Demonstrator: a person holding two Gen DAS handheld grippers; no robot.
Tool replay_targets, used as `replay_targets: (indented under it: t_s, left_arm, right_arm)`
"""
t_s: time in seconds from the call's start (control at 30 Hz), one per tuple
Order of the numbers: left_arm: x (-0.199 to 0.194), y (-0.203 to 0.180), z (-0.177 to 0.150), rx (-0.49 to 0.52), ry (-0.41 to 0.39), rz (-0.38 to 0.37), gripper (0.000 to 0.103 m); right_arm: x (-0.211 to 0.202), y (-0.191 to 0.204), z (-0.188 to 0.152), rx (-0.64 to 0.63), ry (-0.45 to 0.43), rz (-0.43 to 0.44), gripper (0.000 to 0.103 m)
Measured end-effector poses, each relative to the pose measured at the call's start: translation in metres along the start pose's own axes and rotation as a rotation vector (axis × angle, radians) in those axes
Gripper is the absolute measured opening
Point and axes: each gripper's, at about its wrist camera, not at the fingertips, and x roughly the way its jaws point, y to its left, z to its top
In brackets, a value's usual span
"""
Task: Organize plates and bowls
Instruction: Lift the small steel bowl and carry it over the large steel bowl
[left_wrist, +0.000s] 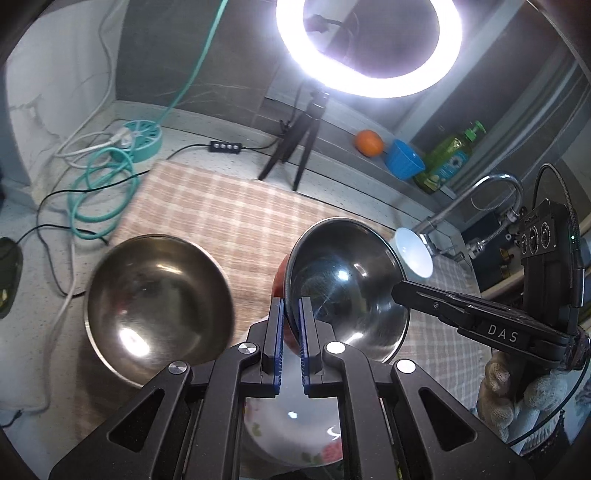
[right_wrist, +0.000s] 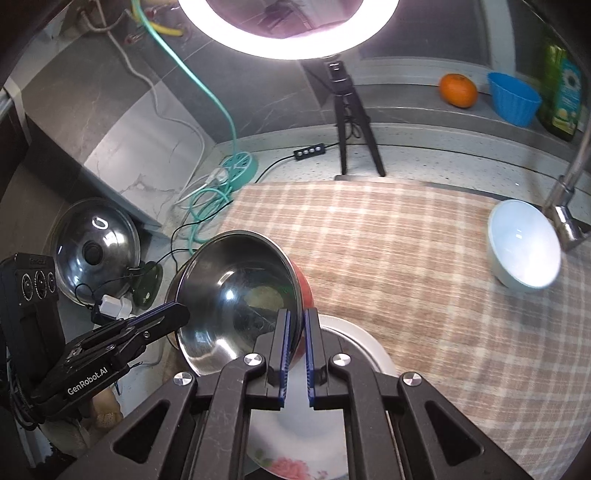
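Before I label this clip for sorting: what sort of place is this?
Most likely a home kitchen counter beside a sink: a faucet, a green dish-soap bottle on the ledge, and a pot lid by the wall. The ring light suggests it's staged for recording.

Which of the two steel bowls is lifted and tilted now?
The red-sided steel bowl, gripped at its rim by both grippers; the plain steel bowl sits upright on the cloth.

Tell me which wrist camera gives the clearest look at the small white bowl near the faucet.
The right wrist view: the white bowl sits whole and unobstructed on the checked cloth beside the faucet base. In the left wrist view the white bowl shows only partly, overlapped by the tilted steel bowl.
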Motion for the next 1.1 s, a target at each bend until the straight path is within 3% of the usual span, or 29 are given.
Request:
replay_targets:
  t_s: [0.5,1.1]
  left_arm:
    - [-0.023,0.08,0.0,-0.148,-0.035,0.082,0.006]
    - [0.002,0.13,-0.015,-0.221,0.024,0.139,0.006]
  right_arm:
    - [0.064,0.077,0.022,-0.106,0.067,0.055,0.007]
    - [0.13,0.102,0.014,-0.173,0.16,-0.011,0.007]
